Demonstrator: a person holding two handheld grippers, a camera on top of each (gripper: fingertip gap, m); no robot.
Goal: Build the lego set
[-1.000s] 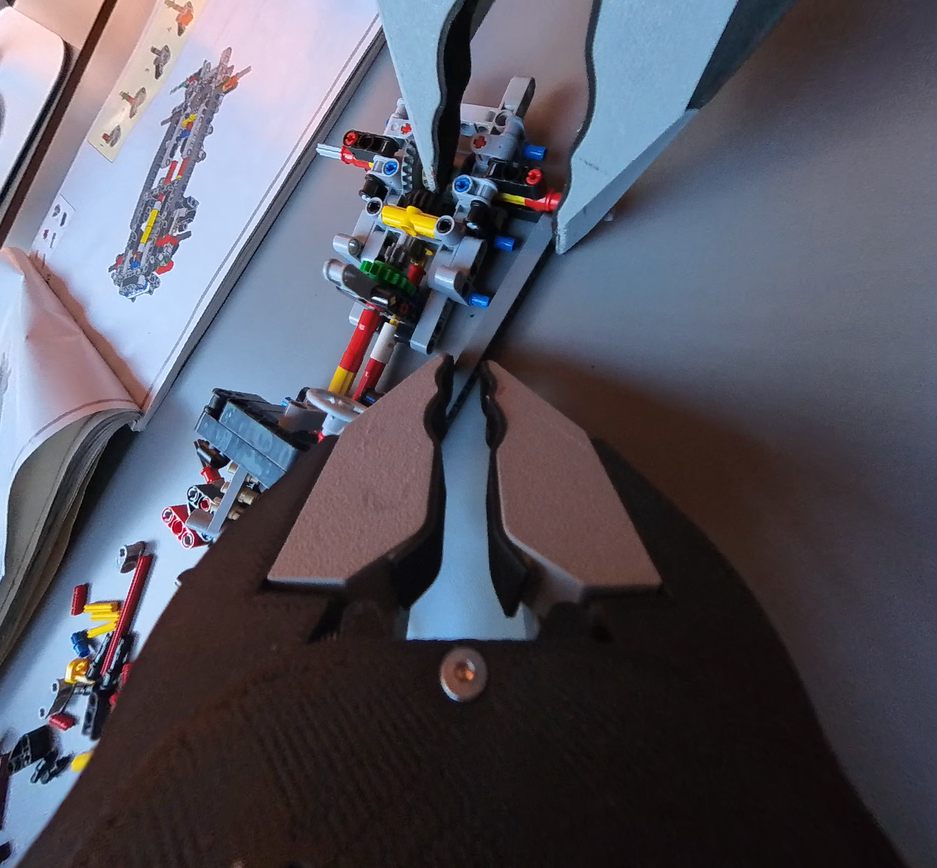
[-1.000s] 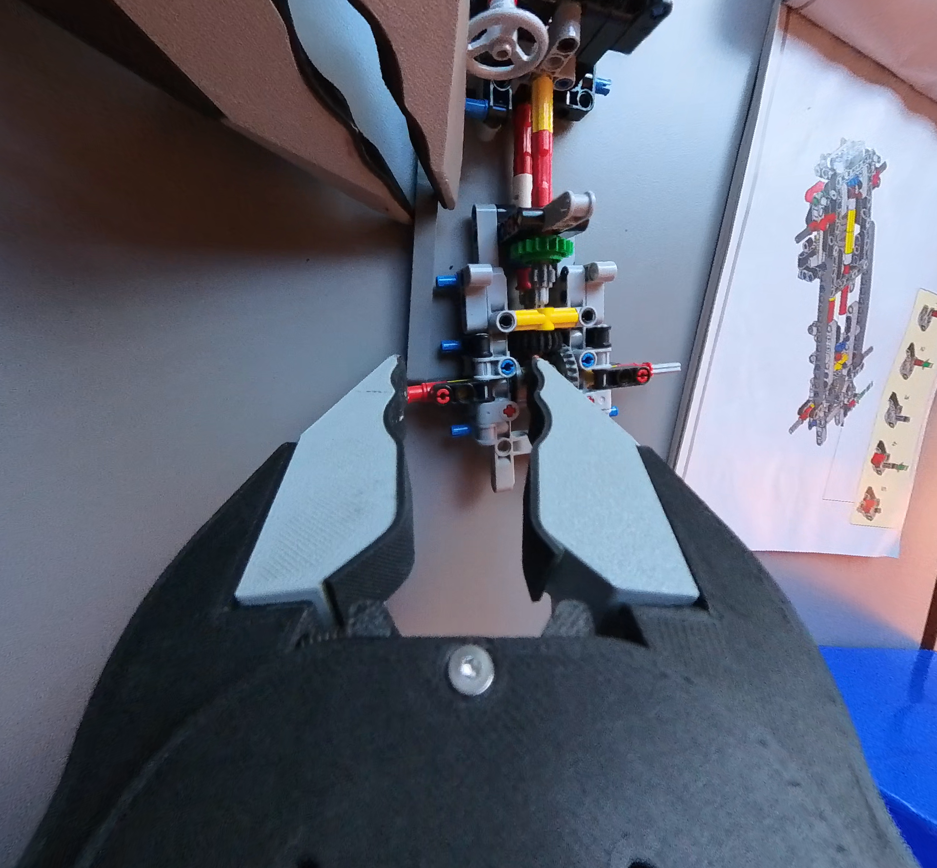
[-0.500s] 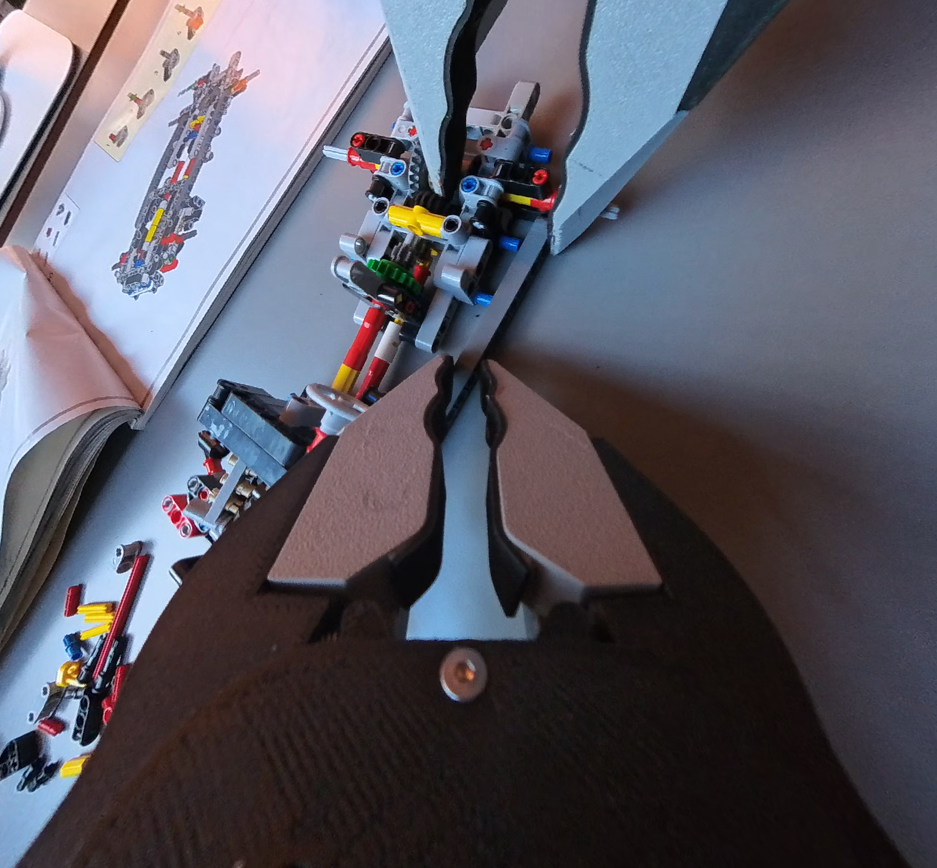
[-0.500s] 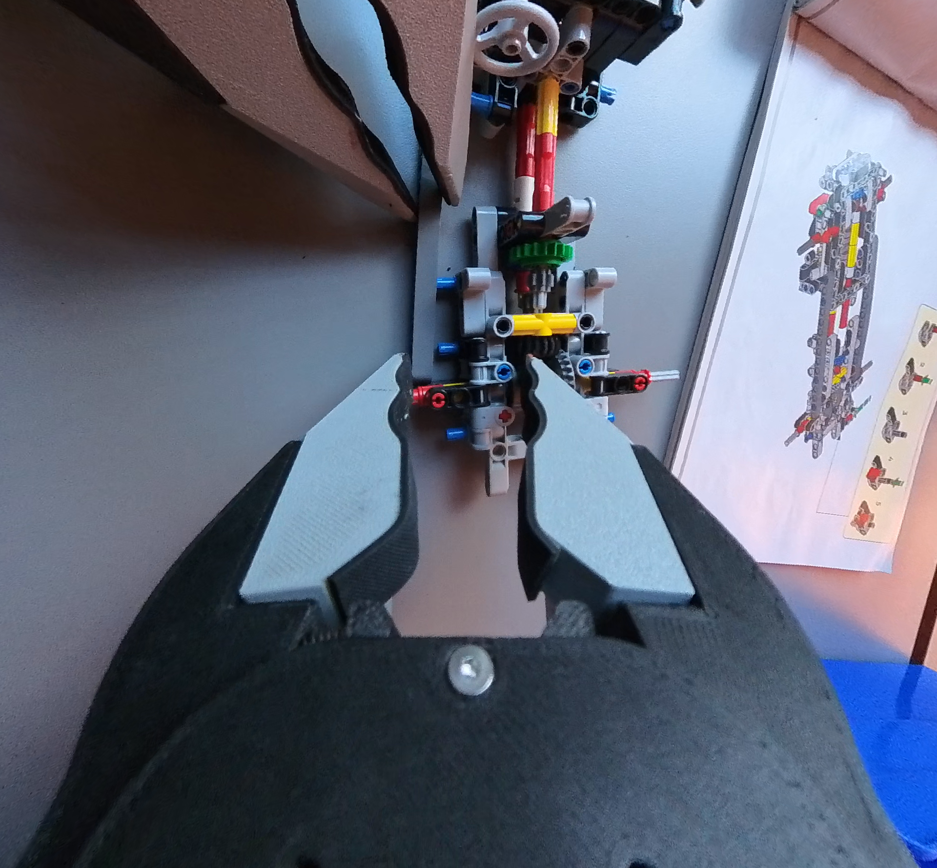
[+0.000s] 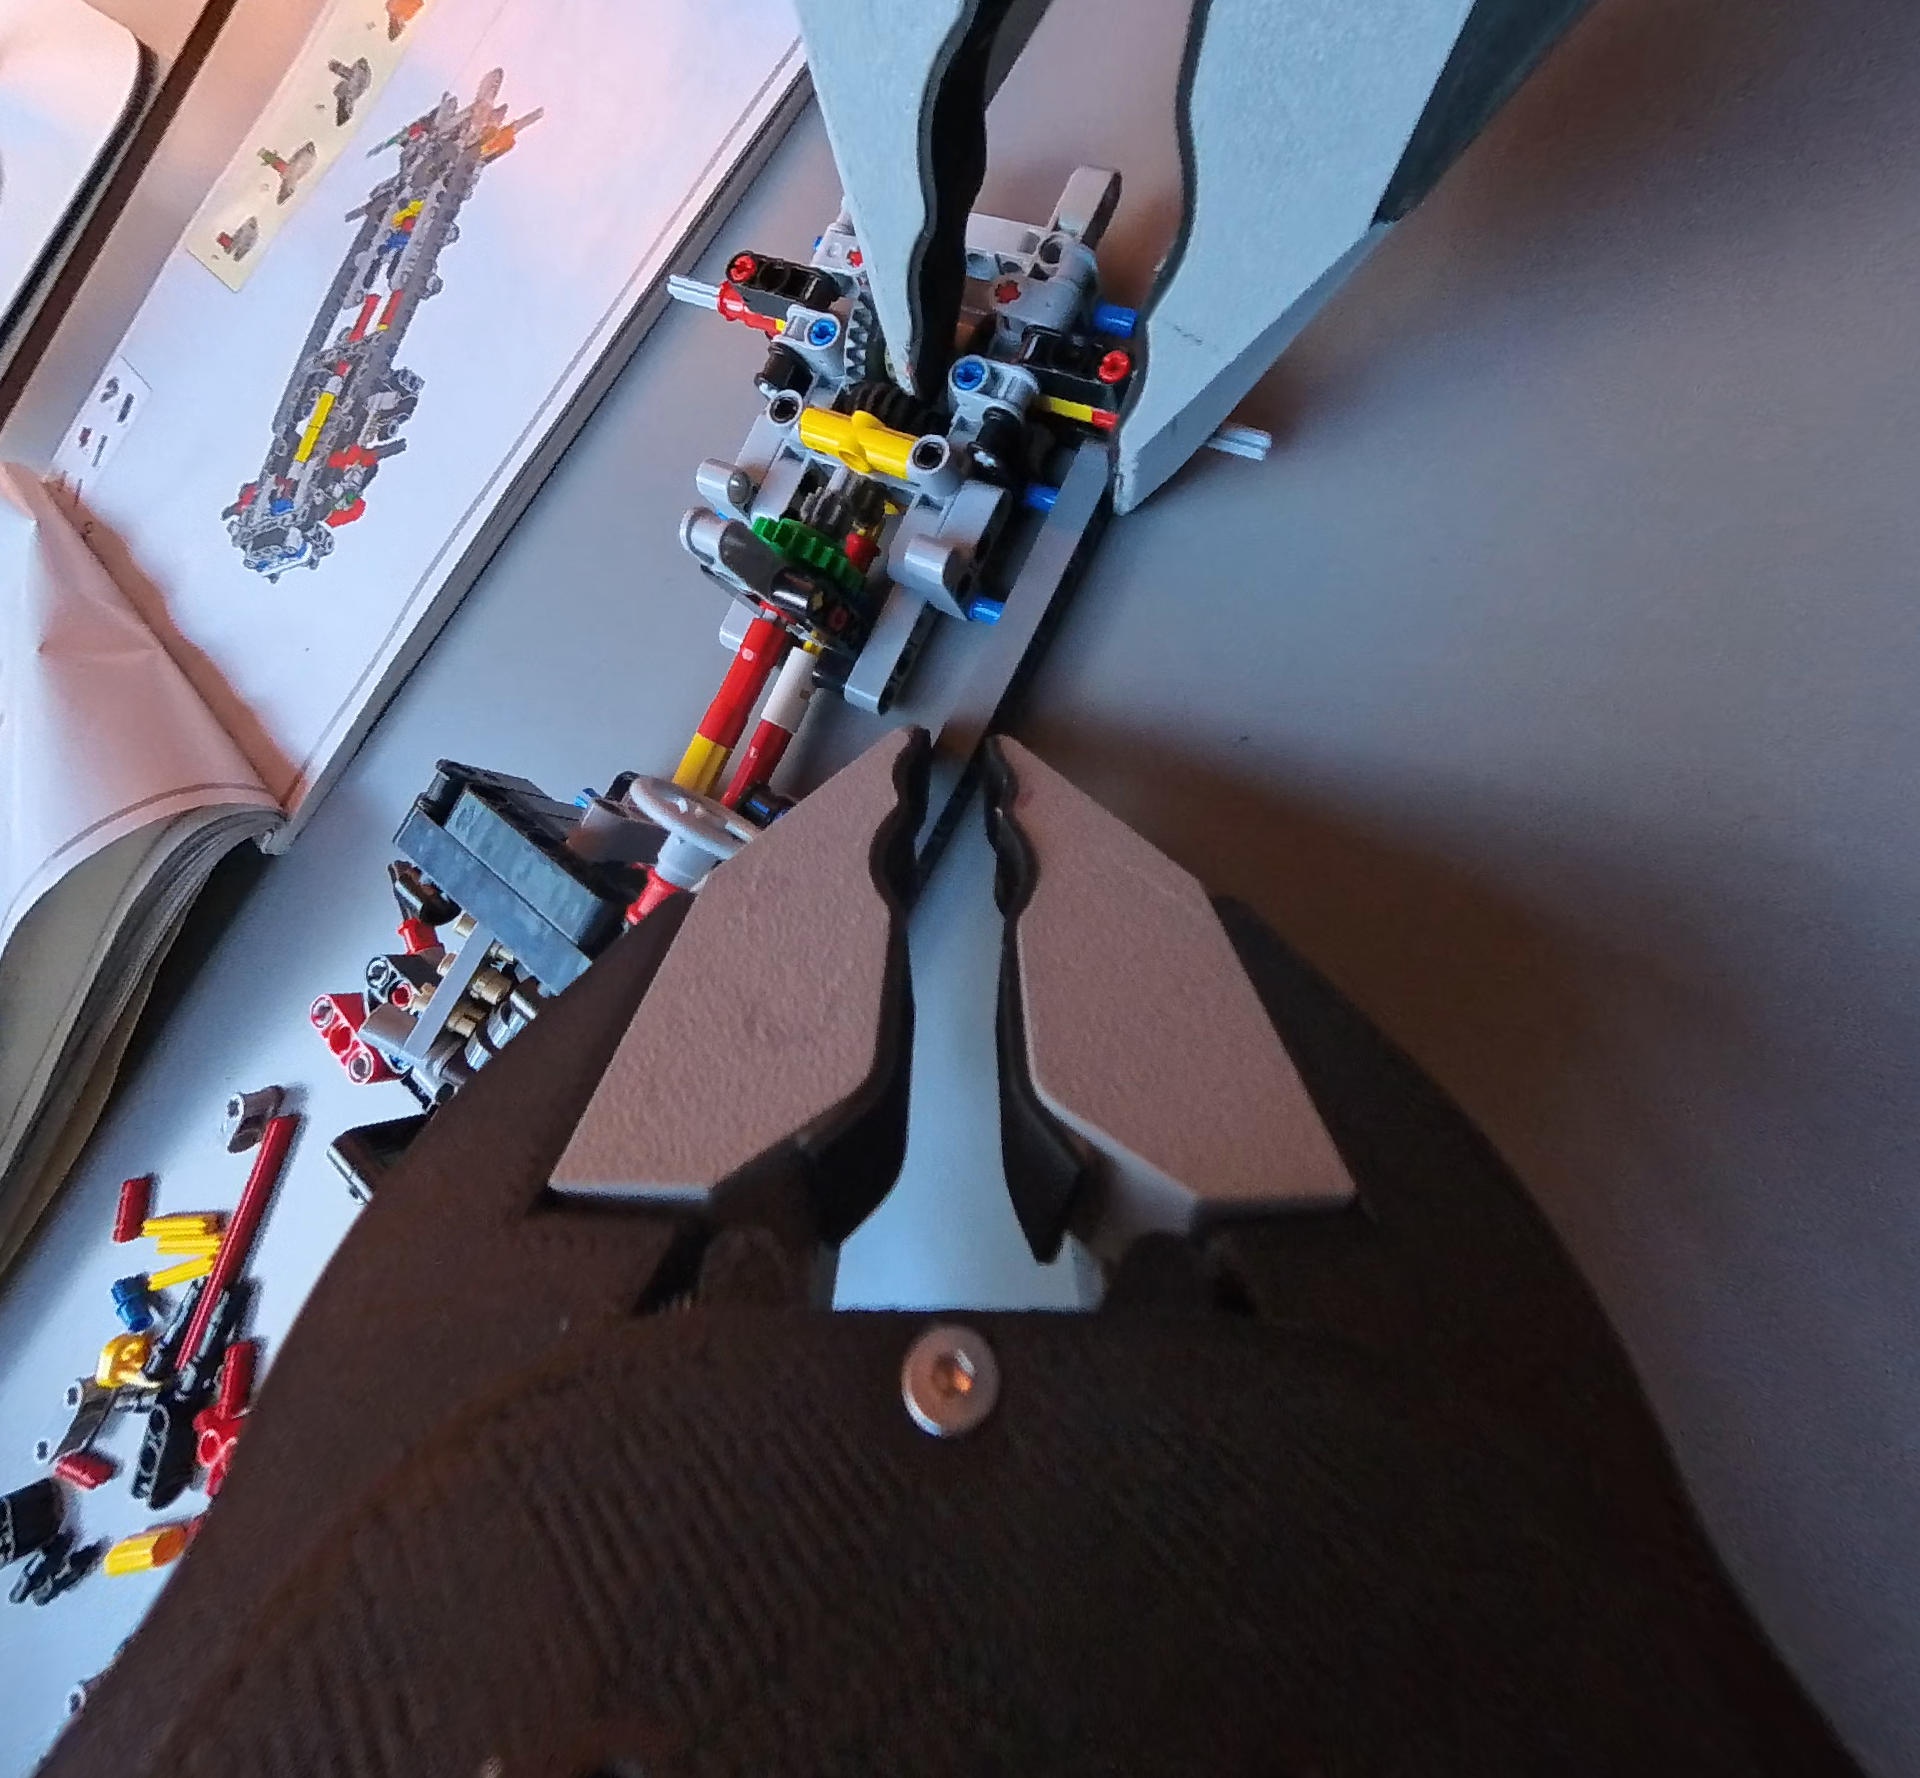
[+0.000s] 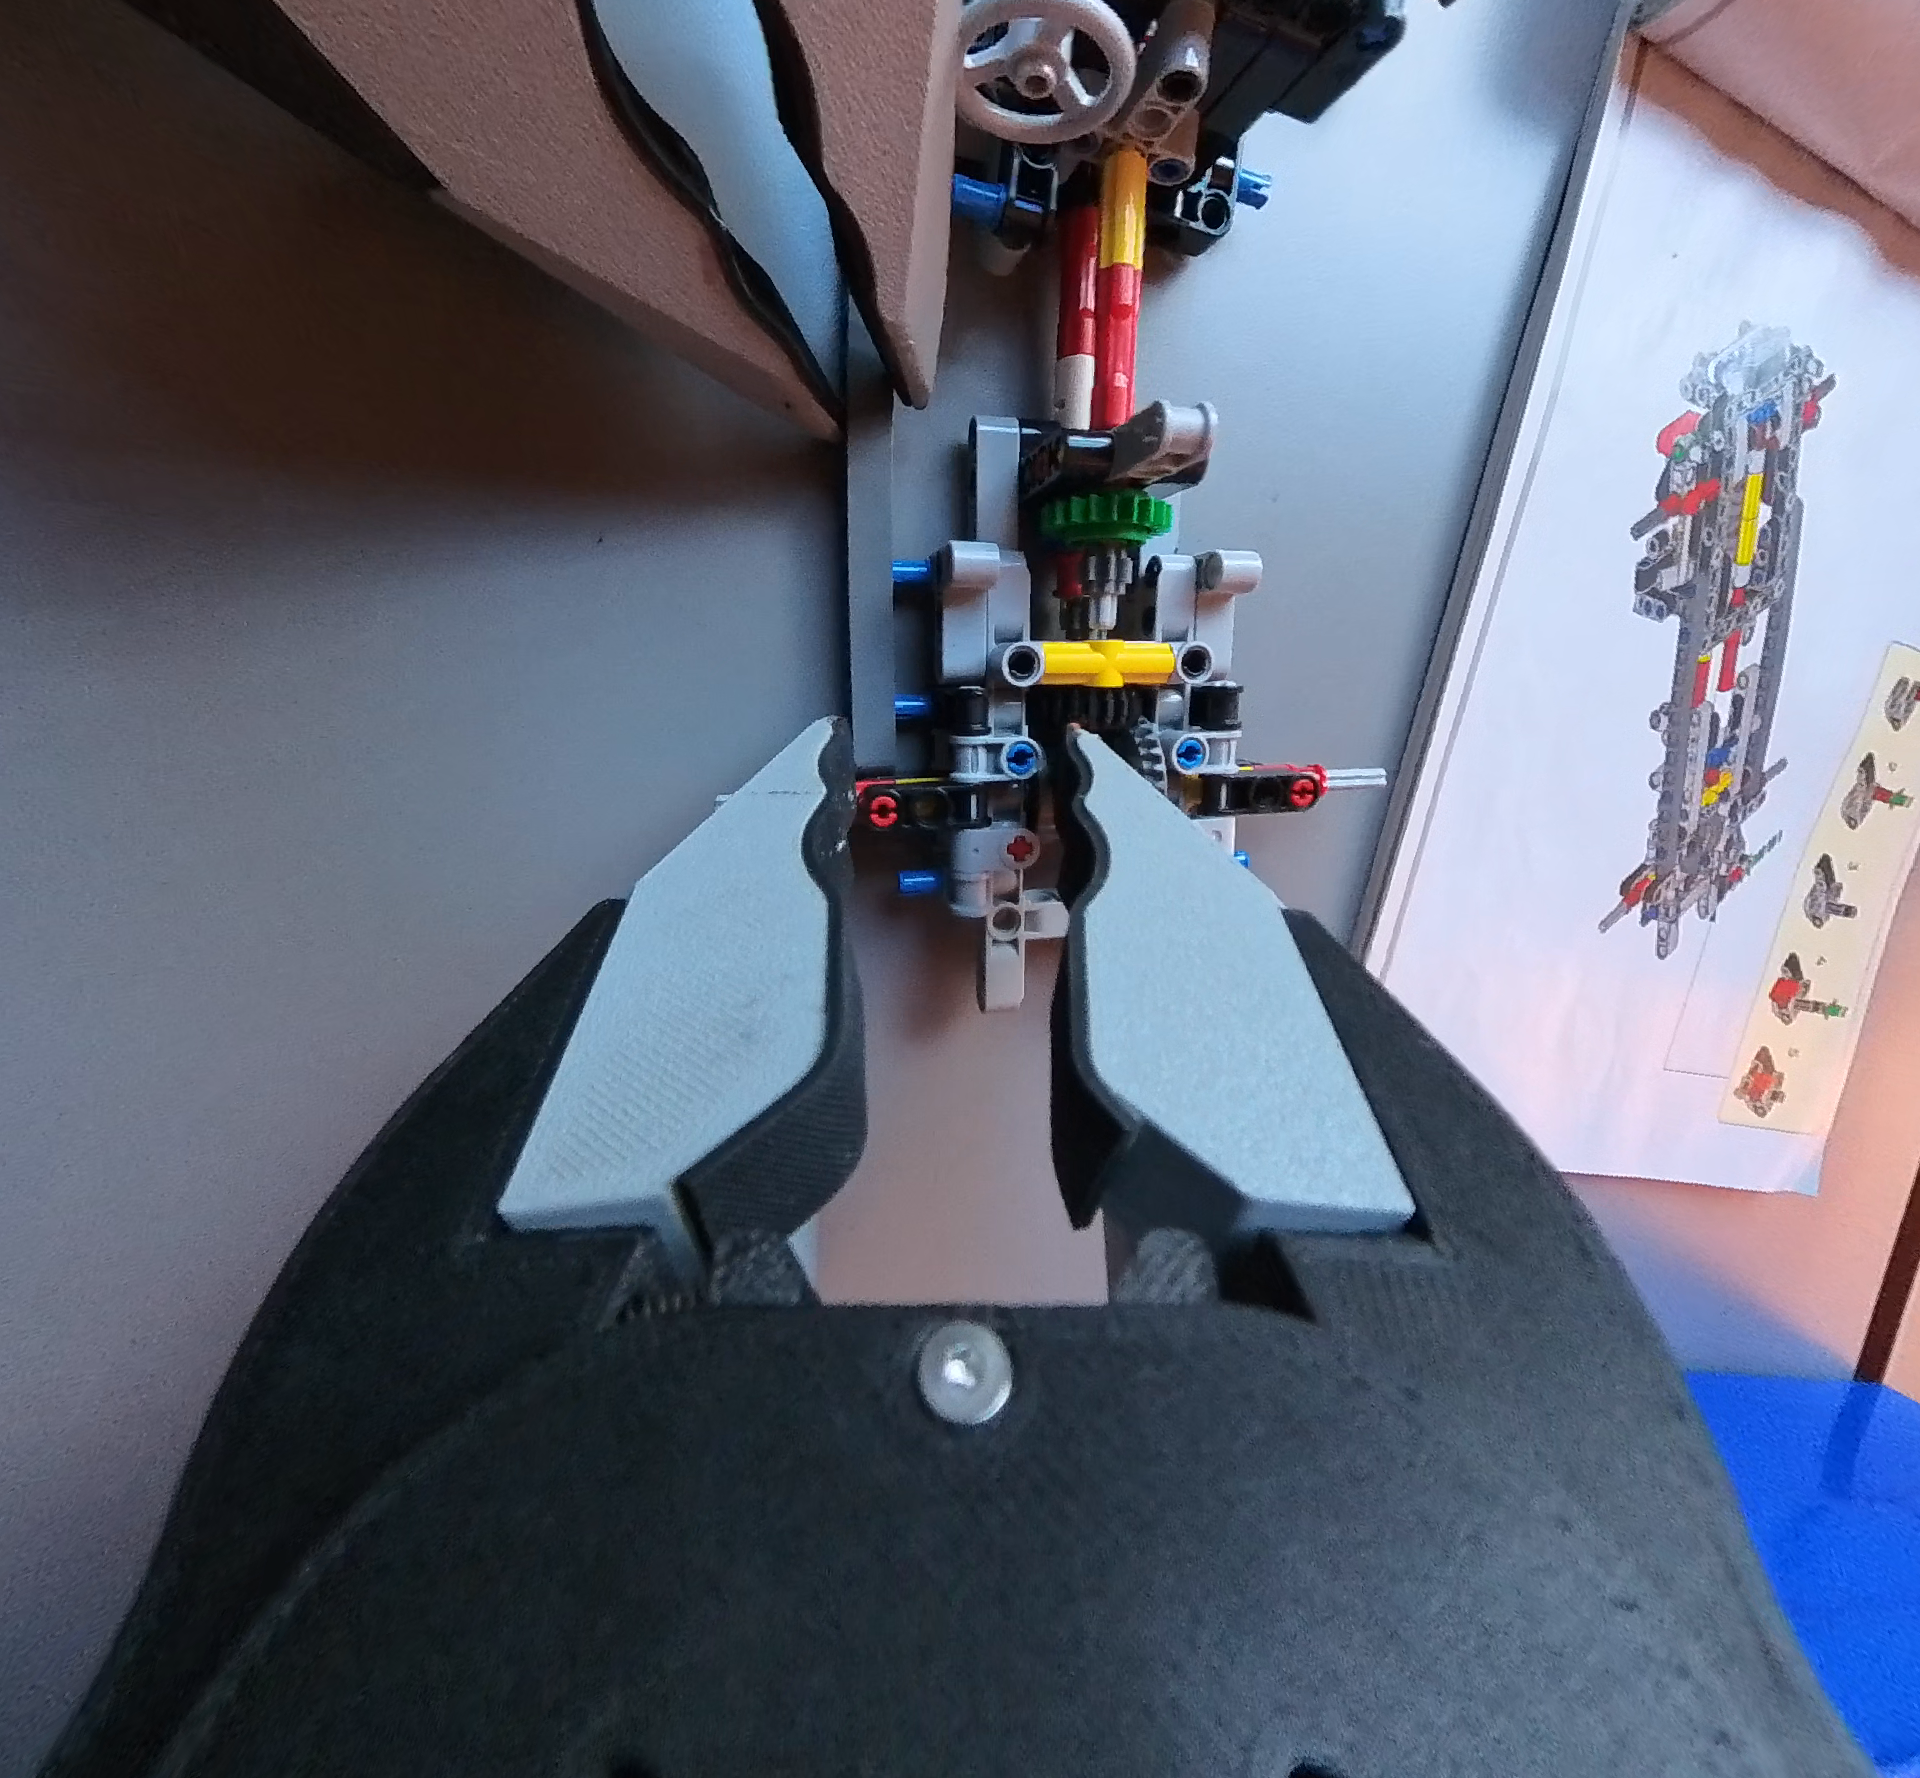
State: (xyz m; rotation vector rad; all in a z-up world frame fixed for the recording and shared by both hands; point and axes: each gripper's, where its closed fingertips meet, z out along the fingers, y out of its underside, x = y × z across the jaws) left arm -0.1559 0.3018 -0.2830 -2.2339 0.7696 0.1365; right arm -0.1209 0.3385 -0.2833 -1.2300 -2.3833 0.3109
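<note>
A small toy-brick gear assembly with a yellow axle piece and a green gear lies on the grey table, and it also shows in the right wrist view. A long dark grey beam runs along its side. My left gripper, with brown fingers, is shut on the near end of that beam. My right gripper, with grey fingers, is open. One finger stands at the beam's far end by a red pin. The other finger stands in the assembly's middle gap, and dark space shows beside its pad.
An open instruction booklet lies beside the assembly. A dark grey block with a grey steering wheel sits at the end of red and yellow axles. Several loose small parts are scattered nearby. A blue object shows at the lower right.
My right gripper's fingers have drawn closer together around the assembly's half and the beam end. My left gripper keeps its hold on the beam.
</note>
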